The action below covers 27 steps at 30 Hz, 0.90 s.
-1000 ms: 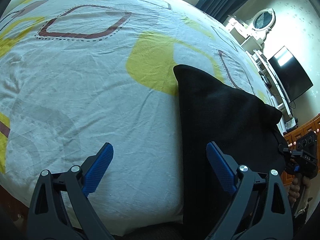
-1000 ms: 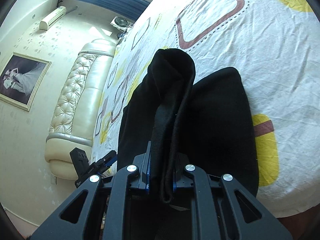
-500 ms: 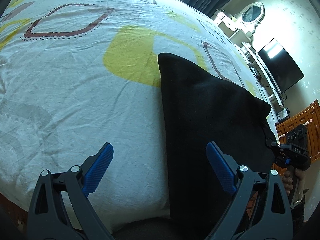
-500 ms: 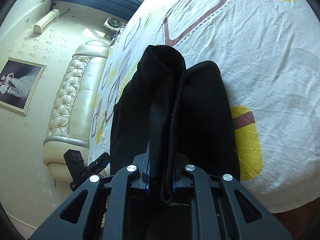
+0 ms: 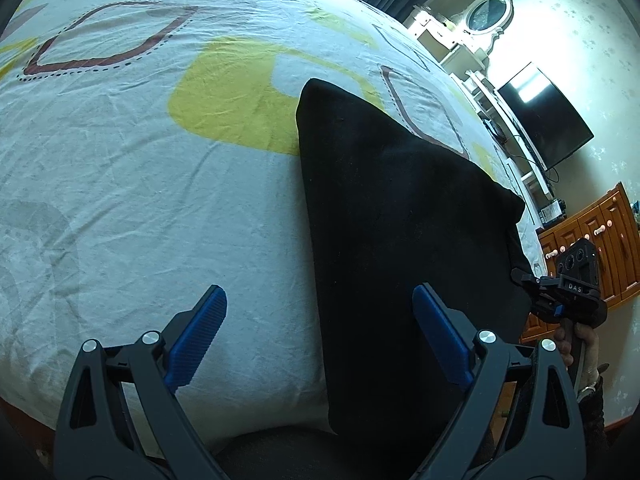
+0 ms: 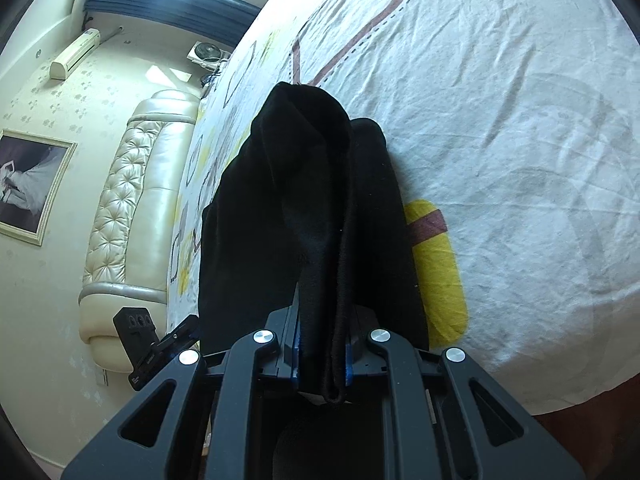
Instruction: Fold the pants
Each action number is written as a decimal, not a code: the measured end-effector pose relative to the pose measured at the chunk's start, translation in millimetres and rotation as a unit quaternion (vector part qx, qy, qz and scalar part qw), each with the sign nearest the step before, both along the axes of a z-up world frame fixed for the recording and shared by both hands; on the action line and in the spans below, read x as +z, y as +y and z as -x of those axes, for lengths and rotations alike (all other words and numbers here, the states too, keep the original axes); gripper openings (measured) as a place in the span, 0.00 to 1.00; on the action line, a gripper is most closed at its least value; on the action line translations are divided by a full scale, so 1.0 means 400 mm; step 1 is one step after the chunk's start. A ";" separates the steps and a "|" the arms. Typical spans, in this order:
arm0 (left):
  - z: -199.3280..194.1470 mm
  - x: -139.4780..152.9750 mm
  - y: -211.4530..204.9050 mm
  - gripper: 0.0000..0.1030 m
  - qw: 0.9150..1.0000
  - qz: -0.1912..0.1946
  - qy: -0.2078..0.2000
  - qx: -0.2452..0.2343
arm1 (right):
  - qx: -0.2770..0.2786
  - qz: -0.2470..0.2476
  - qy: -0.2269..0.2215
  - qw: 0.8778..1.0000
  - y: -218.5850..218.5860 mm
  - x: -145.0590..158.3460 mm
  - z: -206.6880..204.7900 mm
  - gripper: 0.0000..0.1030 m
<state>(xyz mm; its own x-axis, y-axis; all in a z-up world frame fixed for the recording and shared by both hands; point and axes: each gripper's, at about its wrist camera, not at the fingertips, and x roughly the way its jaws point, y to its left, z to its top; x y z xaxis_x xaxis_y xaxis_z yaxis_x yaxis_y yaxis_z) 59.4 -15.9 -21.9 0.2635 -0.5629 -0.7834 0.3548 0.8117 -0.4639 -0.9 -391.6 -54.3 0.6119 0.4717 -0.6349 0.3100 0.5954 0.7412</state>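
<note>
The black pants [image 5: 400,216] lie folded on a bed with a white patterned sheet [image 5: 120,160], reaching over its near edge. My left gripper [image 5: 320,320] hangs above that edge with its blue fingers wide open and nothing between them; its right finger is over the cloth. My right gripper [image 6: 322,354] is shut on a bunched fold of the black pants [image 6: 312,200], which rises from the jaws and drapes back onto the bed. In the left wrist view the right gripper's body [image 5: 568,292] and a hand show at the pants' far right edge.
A padded cream headboard [image 6: 132,216] and a framed picture [image 6: 28,184] stand on the left in the right wrist view. A television [image 5: 544,116], a white dresser with a mirror [image 5: 484,12] and a wooden cabinet [image 5: 588,240] line the far wall.
The left gripper has slid sideways, so the pants sit further left in its view. The right gripper has kept its hold on the fold and sunk slightly toward the bed.
</note>
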 end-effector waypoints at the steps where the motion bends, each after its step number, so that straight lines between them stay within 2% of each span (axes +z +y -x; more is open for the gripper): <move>1: 0.001 -0.001 0.000 0.91 1.000 0.001 0.001 -0.001 | 0.000 0.000 0.001 1.000 -0.002 -0.003 0.000 0.14; 16: -0.002 -0.020 0.007 0.91 0.998 0.037 0.044 0.000 | -0.027 -0.014 -0.002 1.000 -0.050 -0.008 0.048 0.17; 17: -0.004 -0.022 0.008 0.91 0.998 0.039 0.046 0.001 | -0.031 -0.018 -0.002 0.999 -0.056 -0.006 0.054 0.19; 19: -0.005 -0.025 0.009 0.91 0.998 0.041 0.049 0.001 | -0.040 -0.015 0.005 0.999 -0.072 0.000 0.074 0.39; 20: -0.005 -0.025 0.009 0.91 0.998 0.042 0.049 -0.001 | -0.049 -0.013 0.001 0.999 -0.081 0.008 0.087 0.44; 22: -0.004 -0.027 0.006 0.91 0.998 0.046 0.052 -0.005 | -0.071 -0.024 -0.017 0.997 -0.101 0.017 0.111 0.62; 25: -0.002 -0.037 -0.001 0.91 0.996 0.052 0.066 -0.011 | -0.081 -0.074 -0.036 0.993 -0.111 -0.004 0.135 0.64; 27: 0.004 -0.043 -0.003 0.91 0.995 0.061 0.075 -0.011 | -0.071 -0.085 -0.030 0.993 -0.100 -0.027 0.133 0.65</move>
